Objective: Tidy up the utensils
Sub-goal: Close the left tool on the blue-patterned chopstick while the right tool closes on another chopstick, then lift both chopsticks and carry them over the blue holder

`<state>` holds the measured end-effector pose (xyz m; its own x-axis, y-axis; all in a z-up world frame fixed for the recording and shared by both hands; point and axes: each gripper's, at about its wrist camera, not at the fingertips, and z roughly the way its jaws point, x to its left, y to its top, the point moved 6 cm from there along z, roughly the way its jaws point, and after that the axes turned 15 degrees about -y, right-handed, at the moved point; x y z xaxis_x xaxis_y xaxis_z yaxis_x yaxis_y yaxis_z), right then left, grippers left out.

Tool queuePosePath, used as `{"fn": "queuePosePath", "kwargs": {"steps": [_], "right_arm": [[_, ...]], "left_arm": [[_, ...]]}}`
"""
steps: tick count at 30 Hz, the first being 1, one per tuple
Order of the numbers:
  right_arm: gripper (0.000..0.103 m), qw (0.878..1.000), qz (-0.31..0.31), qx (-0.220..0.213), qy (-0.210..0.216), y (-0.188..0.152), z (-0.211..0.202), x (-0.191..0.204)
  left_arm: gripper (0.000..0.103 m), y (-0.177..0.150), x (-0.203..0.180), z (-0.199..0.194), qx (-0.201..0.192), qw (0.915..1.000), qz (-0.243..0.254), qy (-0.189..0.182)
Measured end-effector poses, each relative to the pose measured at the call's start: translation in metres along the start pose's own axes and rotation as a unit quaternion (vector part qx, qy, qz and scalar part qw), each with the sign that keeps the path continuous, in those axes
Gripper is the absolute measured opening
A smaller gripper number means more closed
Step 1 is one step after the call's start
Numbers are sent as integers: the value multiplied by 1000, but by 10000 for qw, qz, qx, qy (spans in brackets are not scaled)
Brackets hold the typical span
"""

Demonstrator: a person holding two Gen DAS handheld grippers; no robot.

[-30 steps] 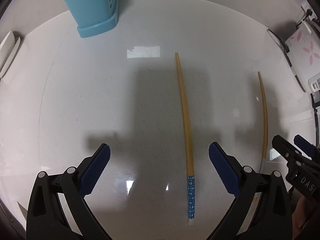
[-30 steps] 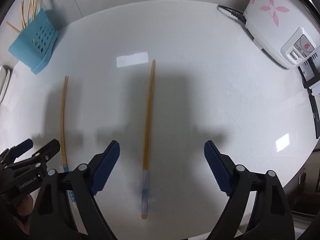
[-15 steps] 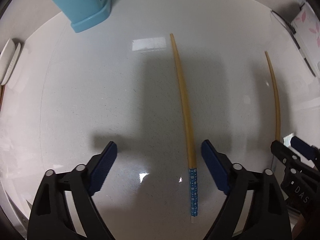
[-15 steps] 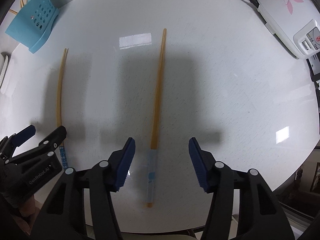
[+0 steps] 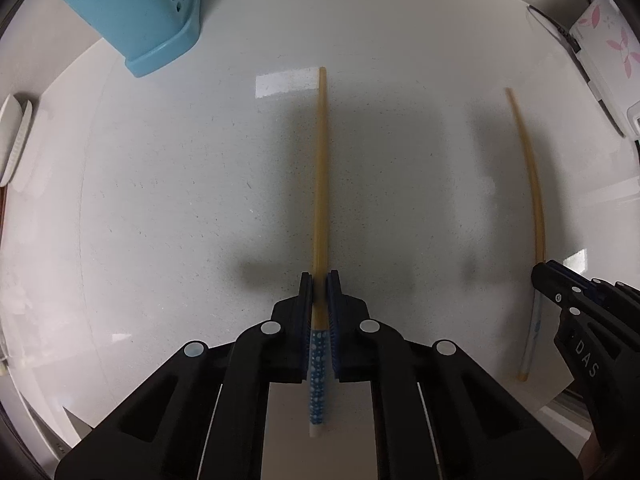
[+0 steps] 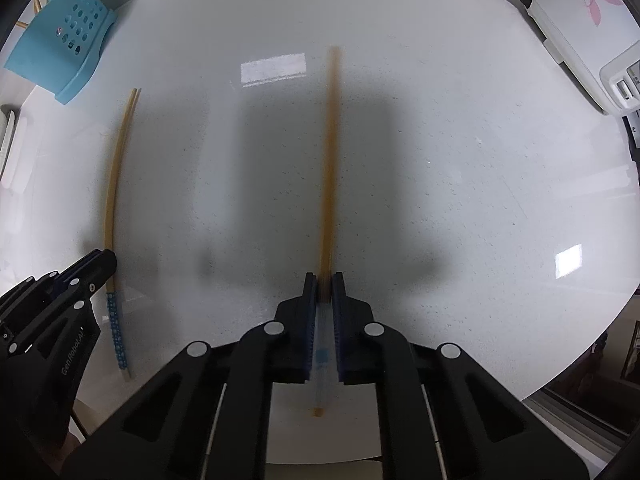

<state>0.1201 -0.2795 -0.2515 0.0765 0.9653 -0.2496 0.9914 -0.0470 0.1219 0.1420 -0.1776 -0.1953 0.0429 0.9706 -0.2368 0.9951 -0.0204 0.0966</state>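
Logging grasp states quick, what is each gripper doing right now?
Left gripper: shut on the blue-dotted chopstick.
Right gripper: shut on the pale-handled chopstick.

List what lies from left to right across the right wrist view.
Blue utensil holder → left claw → dotted-handle chopstick → pale-handle chopstick held in the right claw → flowered white appliance.
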Motion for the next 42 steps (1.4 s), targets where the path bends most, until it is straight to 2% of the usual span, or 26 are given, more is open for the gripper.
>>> {"fn": "queuePosePath", "kwargs": {"steps": [10, 20, 31, 35, 37, 42], "right_arm": [[7, 9999, -18, -114, -8, -1, -3, 1], [7, 9992, -16, -381, 75, 6, -29, 9], [7, 9952, -79, -916, 325, 15, -69, 22], [7, 9926, -133, -1136, 415, 19, -84, 30], [7, 9911, -168, -1240, 463, 25, -88, 42], [7, 9860, -266, -1543, 566, 30, -111, 56]], "left_arm": [[7, -6, 10, -9, -43, 9999, 19, -98], [7, -13, 18, -29, -247, 9995, -61, -211], [7, -14, 35, -58, -658, 9974, -151, -237], [7, -17, 35, -74, -888, 9958, -196, -135], [7, -5, 45, -79, -970, 9950, -219, -121], [7, -7, 62, -102, -1188, 9924, -303, -94]]}}
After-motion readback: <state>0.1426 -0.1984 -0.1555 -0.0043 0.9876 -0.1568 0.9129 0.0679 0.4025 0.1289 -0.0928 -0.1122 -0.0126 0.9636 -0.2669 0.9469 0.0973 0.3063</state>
